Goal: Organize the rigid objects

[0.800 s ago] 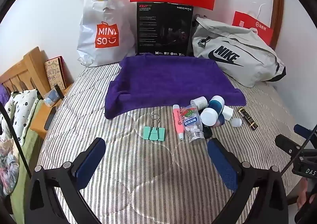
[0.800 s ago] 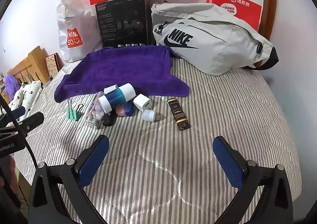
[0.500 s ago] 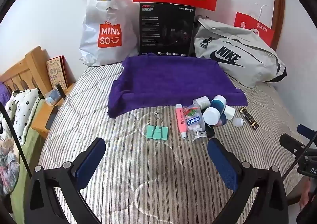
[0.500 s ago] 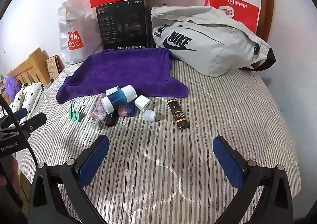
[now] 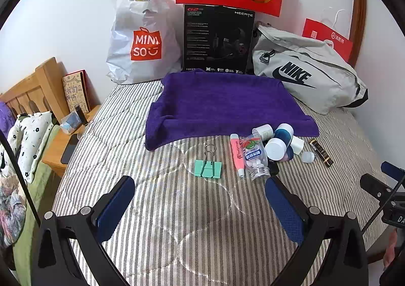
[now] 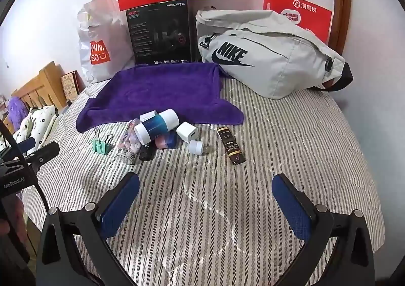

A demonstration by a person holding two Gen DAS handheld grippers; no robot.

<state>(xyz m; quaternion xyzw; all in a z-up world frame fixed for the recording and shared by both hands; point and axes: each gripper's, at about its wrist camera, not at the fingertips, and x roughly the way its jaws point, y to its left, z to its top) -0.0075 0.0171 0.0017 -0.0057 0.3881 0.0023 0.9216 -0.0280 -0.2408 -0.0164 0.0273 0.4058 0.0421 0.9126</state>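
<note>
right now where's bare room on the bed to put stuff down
The purple towel is bare all over. The striped quilt is open to the right of the chocolate bar, below the Nike bag, and in front of both open grippers. It is crowded from the green binder clip to the white charger.

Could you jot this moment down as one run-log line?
left gripper: open, empty | right gripper: open, empty | small items: piled beside purple towel | nothing moved yet
</note>
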